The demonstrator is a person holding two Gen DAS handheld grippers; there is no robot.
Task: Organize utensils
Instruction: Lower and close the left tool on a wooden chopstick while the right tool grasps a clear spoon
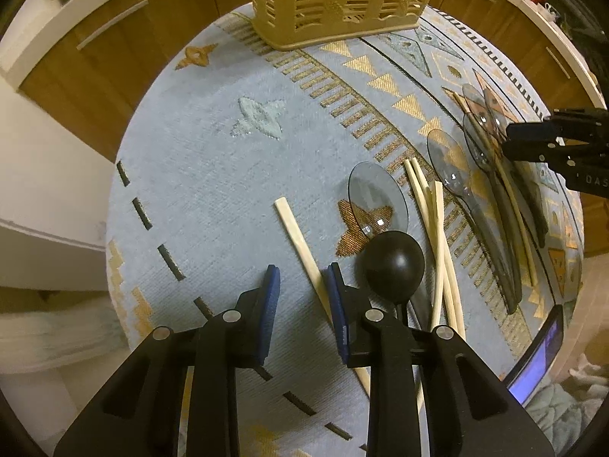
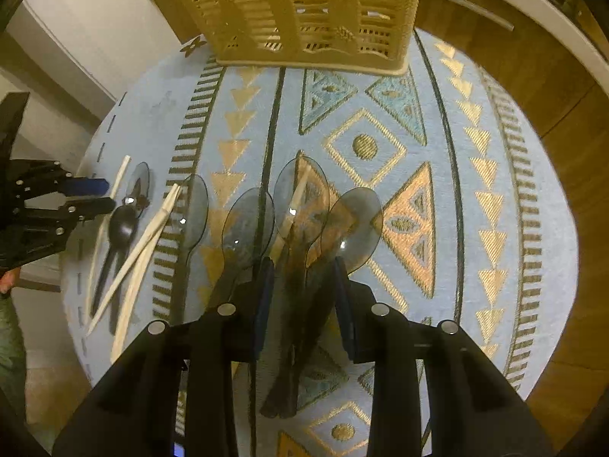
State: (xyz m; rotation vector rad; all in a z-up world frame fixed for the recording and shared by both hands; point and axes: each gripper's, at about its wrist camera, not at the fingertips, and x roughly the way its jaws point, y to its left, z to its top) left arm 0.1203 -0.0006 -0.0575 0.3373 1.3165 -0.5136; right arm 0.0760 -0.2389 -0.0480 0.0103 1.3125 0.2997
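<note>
Both open and empty: left gripper (image 1: 302,285) straddling a lone chopstick (image 1: 300,245) for pinching, right gripper (image 2: 304,285) astride smoky spoon (image 2: 300,205) handles, all flat on the cloth (image 1: 213,175), well short of the basket (image 1: 335,3).

L tongs (image 1: 300,282) parted - over chopstick (image 1: 300,245) | black spoon (image 1: 396,264) just R | basket (image 1: 338,0) far
</note>
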